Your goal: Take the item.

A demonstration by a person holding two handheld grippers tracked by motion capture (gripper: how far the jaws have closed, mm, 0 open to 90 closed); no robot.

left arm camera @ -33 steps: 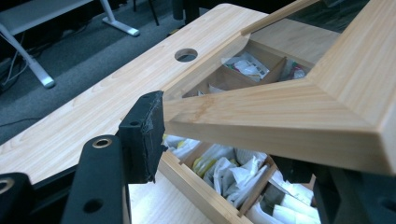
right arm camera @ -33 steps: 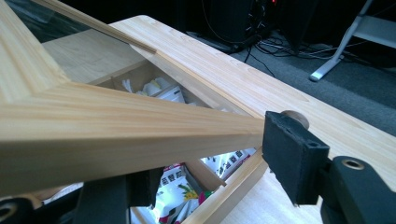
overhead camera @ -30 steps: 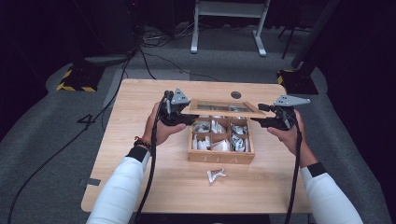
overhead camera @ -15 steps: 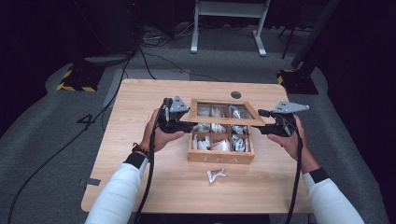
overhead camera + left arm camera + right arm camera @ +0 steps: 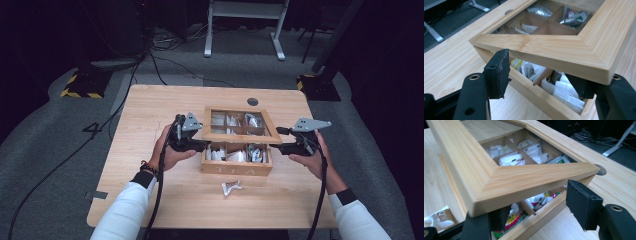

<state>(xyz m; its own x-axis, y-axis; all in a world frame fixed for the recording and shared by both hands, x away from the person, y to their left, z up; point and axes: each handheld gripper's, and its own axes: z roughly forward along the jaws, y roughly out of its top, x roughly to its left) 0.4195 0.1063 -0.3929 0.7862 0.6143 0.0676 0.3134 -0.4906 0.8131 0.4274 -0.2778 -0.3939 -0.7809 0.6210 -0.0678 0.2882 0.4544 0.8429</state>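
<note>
Here's the wooden box (image 5: 237, 169), sitting around the middle of the desk (image 5: 150, 110), a shade closer to the right edge than the left. Its windowed lid (image 5: 240, 138) is up at the near side and tilted, with the far side down on the box. Under it, the compartments hold sachets (image 5: 235, 156).

The left tool (image 5: 202, 145) is at the lid's near left corner, coming in from the left edge of the desk. In the left gripper view the left tool (image 5: 539, 80) straddles that corner. One jaw is tucked beneath the lid's (image 5: 564, 50) front rail, and the other stands just off the side rail. The jaws are apart and have just been opening, with the corner between them and no squeeze that I can see.

The right tool (image 5: 278, 141) mirrors it at the near right corner. In the right gripper view the right tool (image 5: 541, 211) has one jaw under the lid (image 5: 506, 182). The other pad stands clear beside the corner, out over bare desk. Those jaws are spread wide too, so the lid is propped rather than pinched.

Each hand sits outside the box, level with its near half. One loose sachet (image 5: 231, 187) lies just in front of the box, toward the near edge of the desk.
</note>
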